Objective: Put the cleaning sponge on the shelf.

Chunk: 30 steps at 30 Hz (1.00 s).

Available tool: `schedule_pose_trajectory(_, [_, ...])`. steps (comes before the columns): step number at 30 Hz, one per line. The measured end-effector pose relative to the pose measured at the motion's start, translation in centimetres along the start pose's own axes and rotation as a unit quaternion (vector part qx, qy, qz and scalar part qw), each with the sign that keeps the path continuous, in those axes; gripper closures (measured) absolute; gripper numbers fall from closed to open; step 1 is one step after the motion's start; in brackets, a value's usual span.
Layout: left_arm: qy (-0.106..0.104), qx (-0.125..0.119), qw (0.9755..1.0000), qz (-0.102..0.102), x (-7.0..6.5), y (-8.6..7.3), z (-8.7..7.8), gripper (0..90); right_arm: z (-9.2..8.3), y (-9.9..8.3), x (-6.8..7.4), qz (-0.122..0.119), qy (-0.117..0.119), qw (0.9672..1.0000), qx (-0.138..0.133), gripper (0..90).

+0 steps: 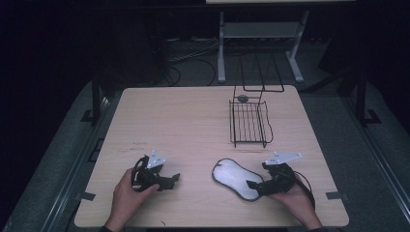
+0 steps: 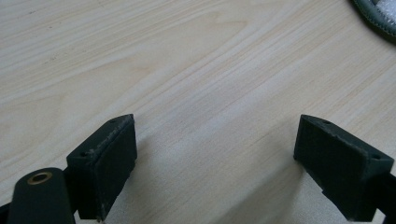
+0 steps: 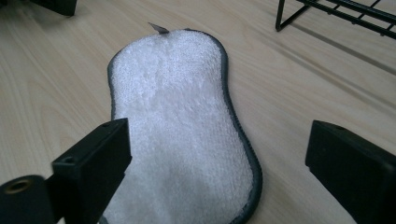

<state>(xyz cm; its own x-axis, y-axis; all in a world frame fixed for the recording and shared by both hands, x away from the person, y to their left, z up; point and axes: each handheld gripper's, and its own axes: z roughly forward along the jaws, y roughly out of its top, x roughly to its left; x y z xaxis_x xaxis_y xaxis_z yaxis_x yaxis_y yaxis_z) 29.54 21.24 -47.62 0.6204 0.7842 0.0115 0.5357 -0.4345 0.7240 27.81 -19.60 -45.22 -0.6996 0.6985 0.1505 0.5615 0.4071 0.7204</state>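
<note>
From the high view, a pale wood-grain worktop (image 1: 193, 121) with rounded corners carries three things. A flat, peanut-shaped pad (image 1: 237, 179), white and fluffy inside a dark stitched rim, lies near the front edge, right of the middle. A black wire rack (image 1: 250, 123), thin rods forming a shallow tray with a tall looped handle, stands toward the far right corner; a small round dark object (image 1: 242, 98) sits at its far end (too small to make out). The left gripper (image 1: 171, 180), matte black with a grey three-cornered plate, is held in the left hand (image 1: 128, 195) near the front left edge, over bare wood. The right gripper (image 1: 254, 186) reaches the near end of the pad from the right.

In the left gripper view, its blocky black jaws stand wide apart above bare wood grain, the pad's rim just at the upper right corner.

In the right gripper view, the jaws are spread wide, the left one over the pad's plush terry surface, the right one beyond its rim. A small grey tag (image 3: 159, 29) sticks out at the pad's far end; no writing is legible.
</note>
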Motion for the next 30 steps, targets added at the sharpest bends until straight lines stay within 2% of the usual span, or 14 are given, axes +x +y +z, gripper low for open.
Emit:
schedule_pose_trajectory(13, [0.0,0.0,1.0,0.0,0.0,0.0,0.0,12.4,1.6,2.1,-0.2,-0.01,0.006,0.9997,0.022,3.0])
schedule_pose_trajectory(20, [0.0,0.0,1.0,0.0,0.0,0.0,0.0,12.4,2.5,3.0,0.5,-0.021,0.009,0.9995,0.024,3.0])
schedule_pose_trajectory(21, [0.0,0.0,1.0,0.0,0.0,0.0,0.0,12.4,3.0,3.1,0.8,-0.029,0.012,0.999,0.031,3.1])
schedule_pose_trajectory(30, [0.0,0.0,1.0,0.0,0.0,0.0,0.0,12.4,4.0,3.3,1.7,-0.048,0.015,0.9976,0.048,3.1])
